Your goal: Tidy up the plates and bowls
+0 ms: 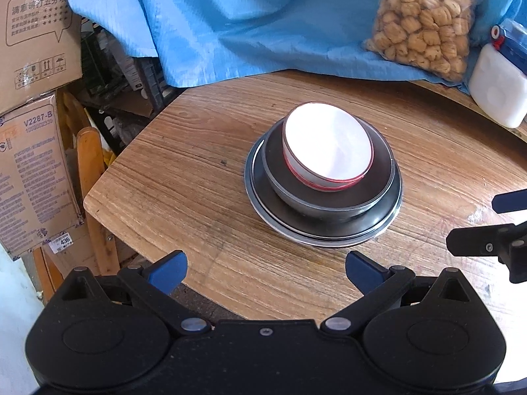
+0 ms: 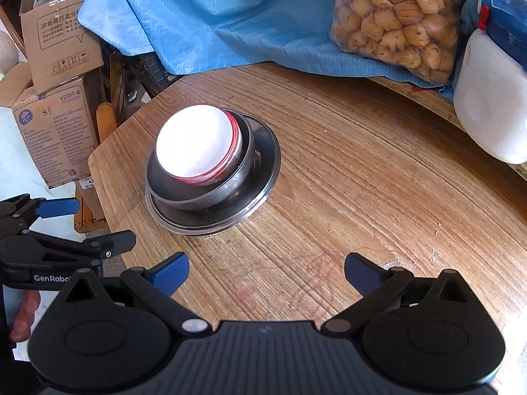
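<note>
A white bowl with a red band sits tilted inside a dark bowl, which rests on a dark plate with a metal rim on the wooden table. The same stack shows in the right wrist view: white bowl, dark bowl, plate. My left gripper is open and empty, short of the stack. My right gripper is open and empty over bare table, to the right of the stack. Each gripper shows at the edge of the other's view.
A blue cloth covers the back of the table. A clear bag of biscuits and a white jug stand at the back right. Cardboard boxes and a wooden chair stand beyond the table's left edge.
</note>
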Demonstrator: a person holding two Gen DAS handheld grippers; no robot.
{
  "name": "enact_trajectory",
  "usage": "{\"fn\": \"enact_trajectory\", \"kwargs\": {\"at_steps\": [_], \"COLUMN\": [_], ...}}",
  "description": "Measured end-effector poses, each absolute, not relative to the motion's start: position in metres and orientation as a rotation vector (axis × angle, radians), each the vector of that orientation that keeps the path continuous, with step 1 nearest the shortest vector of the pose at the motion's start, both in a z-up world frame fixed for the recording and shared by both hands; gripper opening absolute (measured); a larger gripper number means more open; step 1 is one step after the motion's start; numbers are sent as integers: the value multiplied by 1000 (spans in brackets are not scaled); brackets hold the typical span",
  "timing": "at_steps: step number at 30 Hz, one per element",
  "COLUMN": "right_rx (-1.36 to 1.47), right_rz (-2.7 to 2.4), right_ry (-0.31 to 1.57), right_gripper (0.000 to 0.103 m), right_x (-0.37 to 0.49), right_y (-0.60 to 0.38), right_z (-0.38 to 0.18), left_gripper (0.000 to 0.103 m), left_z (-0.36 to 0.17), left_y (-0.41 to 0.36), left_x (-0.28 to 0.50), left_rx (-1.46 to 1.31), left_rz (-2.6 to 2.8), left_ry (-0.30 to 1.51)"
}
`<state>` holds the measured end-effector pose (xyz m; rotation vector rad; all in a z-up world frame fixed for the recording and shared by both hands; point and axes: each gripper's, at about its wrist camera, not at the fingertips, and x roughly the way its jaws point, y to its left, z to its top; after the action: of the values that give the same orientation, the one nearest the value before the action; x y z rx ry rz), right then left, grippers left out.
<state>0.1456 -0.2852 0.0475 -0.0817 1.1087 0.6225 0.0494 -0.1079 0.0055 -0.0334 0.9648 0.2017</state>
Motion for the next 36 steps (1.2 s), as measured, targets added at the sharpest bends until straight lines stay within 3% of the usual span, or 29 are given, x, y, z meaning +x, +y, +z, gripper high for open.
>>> {"fn": "enact_trajectory", "kwargs": {"at_steps": [36], "right_rx": [-125], "right_rz": [399], "right_ry": [1029], "right_gripper": [102], "right_x": [66], "right_y": [-265], "right_z": [50], "left_gripper": [102], "left_z": [-7], "left_y": [-84], "left_x": [12], "left_rx": [134], "left_rz": [-34], "left_ry": [854]}}
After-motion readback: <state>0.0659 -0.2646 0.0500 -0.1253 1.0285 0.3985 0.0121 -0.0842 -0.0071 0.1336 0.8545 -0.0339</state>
